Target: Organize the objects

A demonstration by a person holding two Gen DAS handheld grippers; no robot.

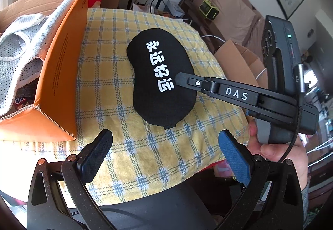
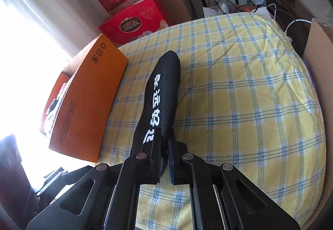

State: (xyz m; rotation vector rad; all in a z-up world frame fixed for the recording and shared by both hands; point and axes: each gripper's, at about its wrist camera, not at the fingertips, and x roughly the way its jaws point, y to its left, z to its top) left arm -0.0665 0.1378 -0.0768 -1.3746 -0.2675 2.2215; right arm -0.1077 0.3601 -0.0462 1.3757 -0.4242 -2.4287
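A black eye mask (image 1: 160, 84) with white characters lies on a yellow plaid cushion (image 1: 124, 130). In the left wrist view my right gripper (image 1: 179, 79) reaches in from the right, its tip at the mask's right edge. In the right wrist view the right gripper (image 2: 164, 138) is shut on the near end of the eye mask (image 2: 164, 88), which stretches away over the cushion (image 2: 239, 94). My left gripper (image 1: 165, 138) stands open just in front of the mask, with nothing between its fingers. An open orange box (image 1: 60, 76) stands left of the mask.
A white mesh garment (image 1: 22, 51) lies in the orange box (image 2: 87, 101). Red gift boxes (image 2: 133, 22) stand behind it. A brown cardboard box (image 2: 318, 53) sits off the cushion's right side. A hand (image 1: 276, 153) holds the right gripper's handle.
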